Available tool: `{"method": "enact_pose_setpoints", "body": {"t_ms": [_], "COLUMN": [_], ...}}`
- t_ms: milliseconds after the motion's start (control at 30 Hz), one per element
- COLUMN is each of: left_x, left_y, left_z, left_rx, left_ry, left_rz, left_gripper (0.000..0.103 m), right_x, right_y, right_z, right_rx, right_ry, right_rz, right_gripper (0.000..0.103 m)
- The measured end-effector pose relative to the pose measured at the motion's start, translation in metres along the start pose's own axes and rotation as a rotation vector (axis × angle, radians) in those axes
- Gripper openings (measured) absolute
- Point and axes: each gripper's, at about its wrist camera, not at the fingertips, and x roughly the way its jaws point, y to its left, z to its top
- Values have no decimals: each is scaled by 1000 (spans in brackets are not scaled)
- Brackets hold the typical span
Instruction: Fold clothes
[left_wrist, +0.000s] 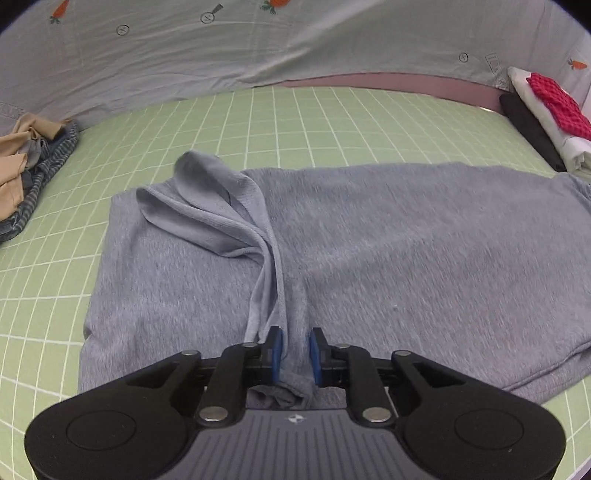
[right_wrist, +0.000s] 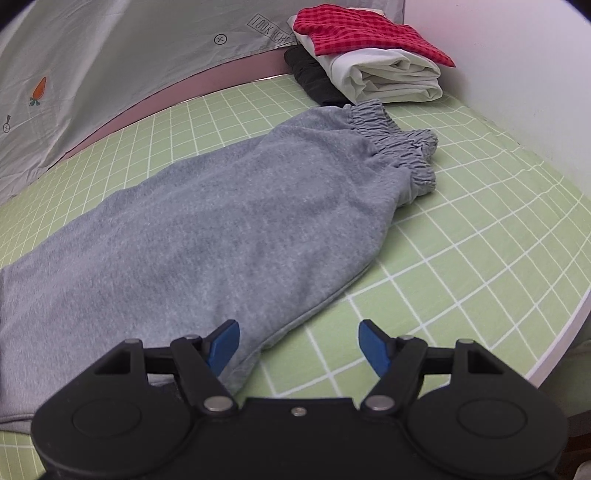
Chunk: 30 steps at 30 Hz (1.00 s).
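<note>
On the pale grey cloth (right_wrist: 110, 74) behind the bed we read one boxed label, "LOOK HERE", among printed carrots and small circled marks; nothing else is legible. At far left a crumpled pile of beige and striped clothes (left_wrist: 33, 162) lies on the green grid sheet (left_wrist: 295, 122). The grey sweatpants (left_wrist: 369, 251) are spread flat across the sheet, their gathered waistband (right_wrist: 395, 136) toward the folded stack (right_wrist: 369, 62) of black, white and red-checked garments at far right. The left gripper (left_wrist: 295, 349) has its jaws narrow, with a ridge of the pants' fabric between the blue pads; whether they press on it we cannot tell through the blur. The right gripper (right_wrist: 299, 347) has jaws wide apart, empty, its left pad over the pants' near edge.
</note>
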Motion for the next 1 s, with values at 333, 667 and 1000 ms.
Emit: {"method": "enact_pose_setpoints", "body": {"t_ms": [333, 667, 1000], "left_x": [-26, 29, 69], "left_y": [47, 49, 12], "left_z": [13, 39, 93], "left_rx": [-265, -85, 28], "left_ry": [-36, 71, -74], "left_rz": [102, 136, 32], "left_gripper": [32, 30, 32], "right_x": [16, 37, 75], "right_y": [-22, -6, 9], "right_z": [22, 35, 69], "right_rx": [31, 121, 107], "right_ry": [-23, -31, -13], "right_rz": [2, -28, -85], "right_gripper": [73, 73, 74]}}
